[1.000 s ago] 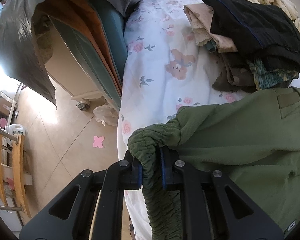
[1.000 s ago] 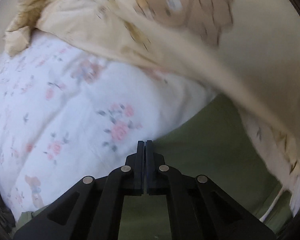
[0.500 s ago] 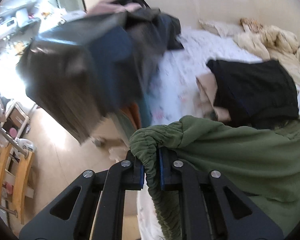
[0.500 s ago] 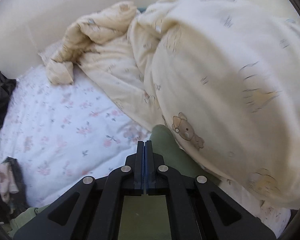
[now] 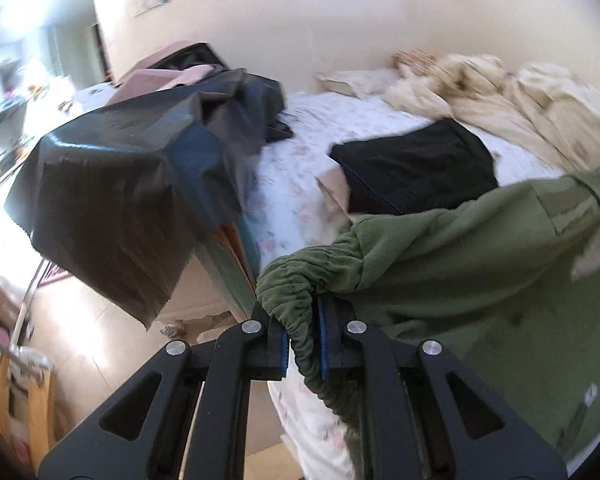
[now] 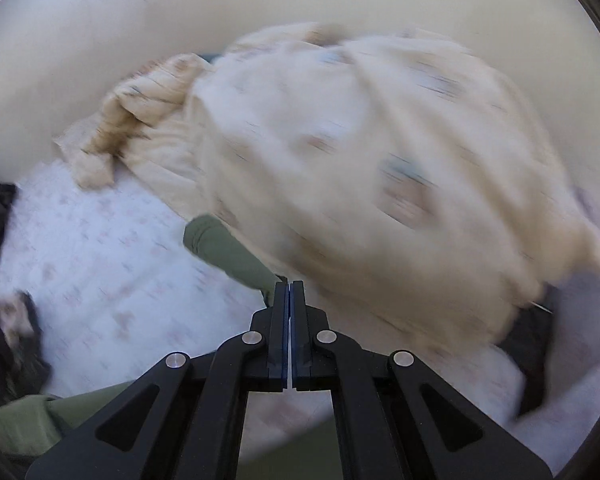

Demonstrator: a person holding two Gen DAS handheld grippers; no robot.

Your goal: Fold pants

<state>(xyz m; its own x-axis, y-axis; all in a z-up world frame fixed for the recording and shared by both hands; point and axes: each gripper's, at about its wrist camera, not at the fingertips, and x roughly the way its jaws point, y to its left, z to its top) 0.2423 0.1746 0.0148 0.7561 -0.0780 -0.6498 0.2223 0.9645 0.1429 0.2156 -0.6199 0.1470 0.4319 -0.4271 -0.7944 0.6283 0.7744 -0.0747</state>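
Observation:
The olive green pants [image 5: 460, 272] hang lifted above the flowered bed sheet [image 5: 296, 152]. My left gripper [image 5: 302, 320] is shut on their gathered elastic waistband, which bunches between the blue pads. From there the cloth stretches up to the far right. In the blurred right wrist view, my right gripper [image 6: 289, 292] is shut. A green pant leg [image 6: 228, 252] runs right up to its fingertips, with more green cloth below the gripper. The pinch itself is hidden between the pads.
A pile of folded clothes with a black garment [image 5: 416, 168] on top lies on the bed. A rumpled cream duvet [image 6: 360, 168] fills the far side by the wall. A bulky thing under black plastic [image 5: 120, 184] stands at the bed's left edge, with tiled floor [image 5: 92, 344] below.
Both grippers have risen and tilted up, lifting the pants off the bed. The wall and the far end of the bed have come into view. Both grips stay as they were.

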